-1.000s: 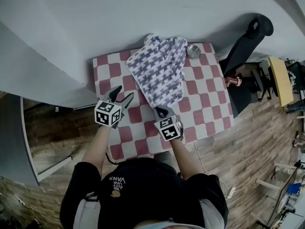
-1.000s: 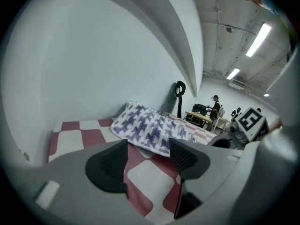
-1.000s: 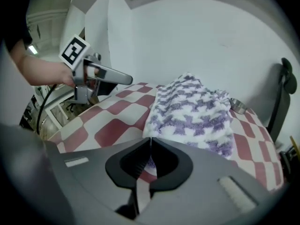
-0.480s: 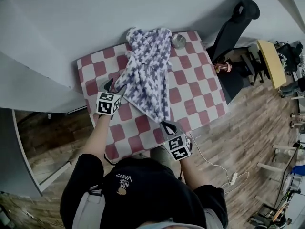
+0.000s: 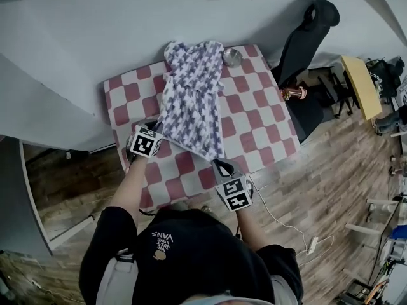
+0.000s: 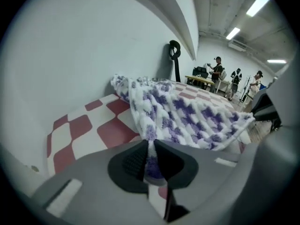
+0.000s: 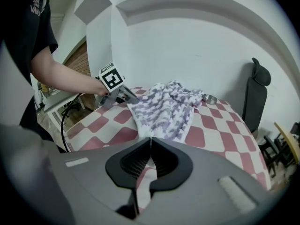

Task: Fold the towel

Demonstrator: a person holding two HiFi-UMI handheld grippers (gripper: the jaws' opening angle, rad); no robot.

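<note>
my left gripper (image 5: 152, 130) just clamped towel (image 5: 191, 97) near-left corner | my right gripper (image 5: 220, 163) grips near-right corner | fold not begun, far end bunched

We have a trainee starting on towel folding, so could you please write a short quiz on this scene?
1. True or false: the right tool is empty.
2. What stands by the towel's far end? A) cup B) bowl C) bottle
3. Fill in: the cloth under the towel bears red and white ___.
Key: 1 false, it grips a towel corner; 2 B; 3 checks.
</note>
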